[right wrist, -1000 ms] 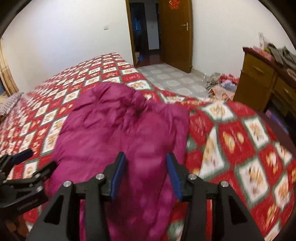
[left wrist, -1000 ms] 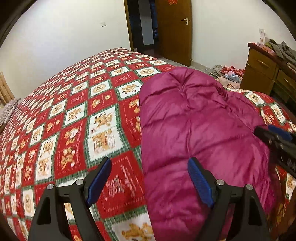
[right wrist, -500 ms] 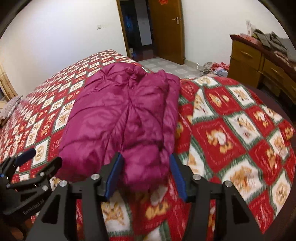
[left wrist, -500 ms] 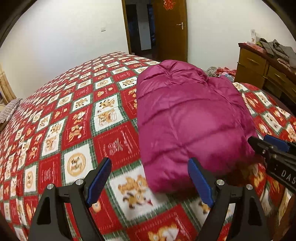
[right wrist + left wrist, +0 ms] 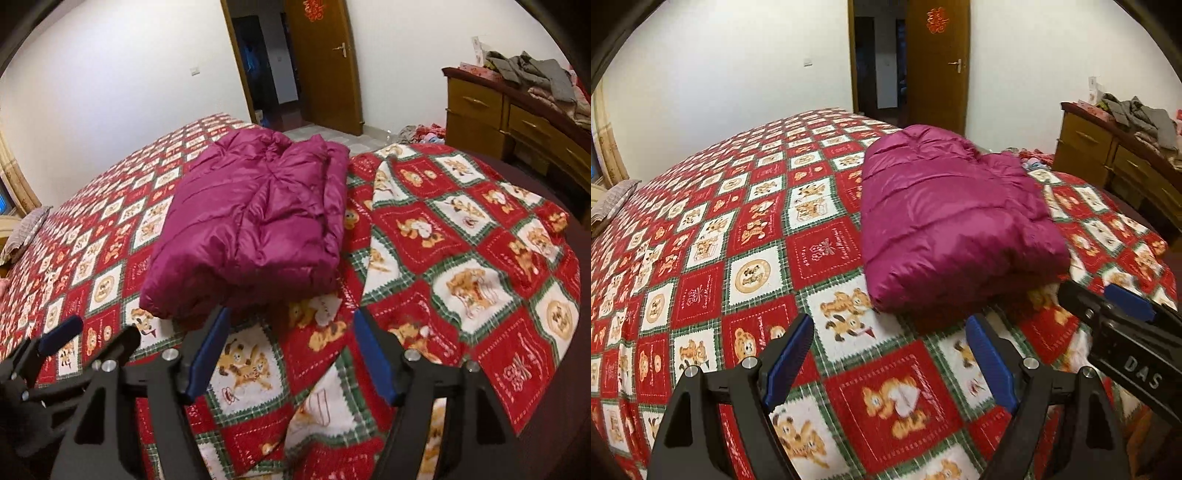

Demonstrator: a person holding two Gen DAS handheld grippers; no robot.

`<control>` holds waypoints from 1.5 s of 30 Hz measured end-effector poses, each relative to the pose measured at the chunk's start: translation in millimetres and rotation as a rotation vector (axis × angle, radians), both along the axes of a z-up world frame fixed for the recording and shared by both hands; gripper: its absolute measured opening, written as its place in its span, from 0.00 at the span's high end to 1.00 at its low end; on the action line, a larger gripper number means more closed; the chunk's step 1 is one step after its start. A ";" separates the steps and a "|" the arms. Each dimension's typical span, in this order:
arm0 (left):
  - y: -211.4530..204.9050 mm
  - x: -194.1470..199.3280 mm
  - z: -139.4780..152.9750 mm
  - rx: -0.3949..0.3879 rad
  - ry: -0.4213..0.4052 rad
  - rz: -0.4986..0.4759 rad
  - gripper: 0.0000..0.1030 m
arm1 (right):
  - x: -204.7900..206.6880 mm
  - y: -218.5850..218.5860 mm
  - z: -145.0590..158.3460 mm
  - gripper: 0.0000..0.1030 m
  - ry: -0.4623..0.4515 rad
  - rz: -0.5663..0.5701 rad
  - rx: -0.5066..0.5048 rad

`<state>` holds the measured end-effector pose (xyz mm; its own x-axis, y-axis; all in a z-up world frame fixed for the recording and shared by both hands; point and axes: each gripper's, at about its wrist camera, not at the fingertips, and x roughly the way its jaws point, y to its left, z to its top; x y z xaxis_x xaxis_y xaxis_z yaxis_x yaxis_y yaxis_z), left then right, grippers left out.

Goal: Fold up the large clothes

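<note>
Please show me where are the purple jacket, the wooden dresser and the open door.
purple jacket [image 5: 255,221]: right wrist view, middle of its folded top.
wooden dresser [image 5: 476,122]: right wrist view, left drawer front.
open door [image 5: 938,66]: left wrist view, door panel.

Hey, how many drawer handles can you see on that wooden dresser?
3 show on the dresser: one on the left drawer, one on the middle drawer, one further right. More may be cut off.
</note>
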<state>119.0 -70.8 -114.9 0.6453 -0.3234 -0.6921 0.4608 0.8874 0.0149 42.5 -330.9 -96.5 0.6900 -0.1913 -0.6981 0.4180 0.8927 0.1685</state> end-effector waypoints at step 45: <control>81.6 -111.4 159.5 -0.263 -0.501 0.156 0.13 | -100.7 69.4 170.4 0.01 -0.542 0.086 -0.423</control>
<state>7.6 10.8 44.6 0.9268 -0.3182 -0.1993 0.3181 0.9475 -0.0330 -58.2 -261.5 73.9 0.9452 -0.3001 -0.1286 0.2980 0.9539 -0.0361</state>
